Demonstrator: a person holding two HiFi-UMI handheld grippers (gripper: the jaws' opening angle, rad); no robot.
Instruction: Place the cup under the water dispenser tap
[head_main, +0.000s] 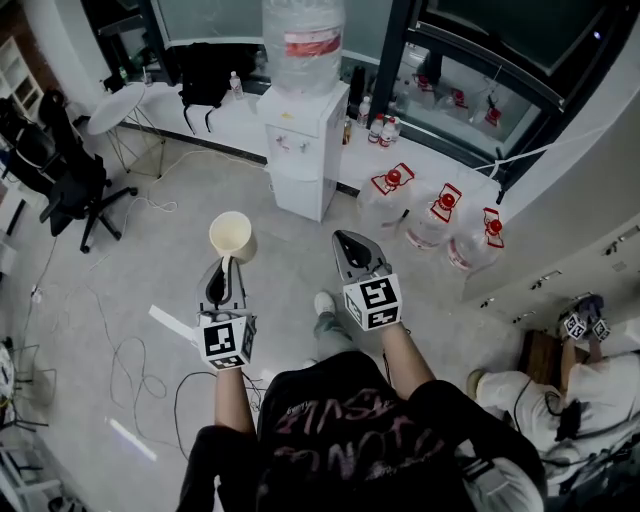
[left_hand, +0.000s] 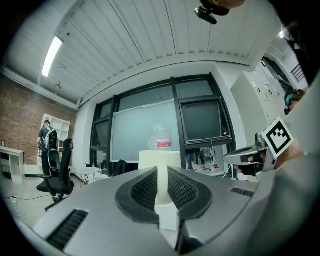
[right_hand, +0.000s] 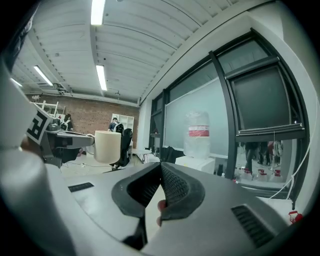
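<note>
Both forearms reach forward, left tool (head_main: 224, 266) pinching the cup (head_main: 231, 237) by its handle, right tool (head_main: 343, 238) pressed together.

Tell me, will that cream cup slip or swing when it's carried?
Likely rigid and breakable: the cup looks like thick ceramic. The left gripper pinches only its handle, so the body beyond the jaws might pivot. It looks empty, so probably not heavy.

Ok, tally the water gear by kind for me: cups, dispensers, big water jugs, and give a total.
Cup: 1
Water dispenser: 1
Big water jugs: 4, one on top of the dispenser, three on the floor by the window
Total: 6
</note>
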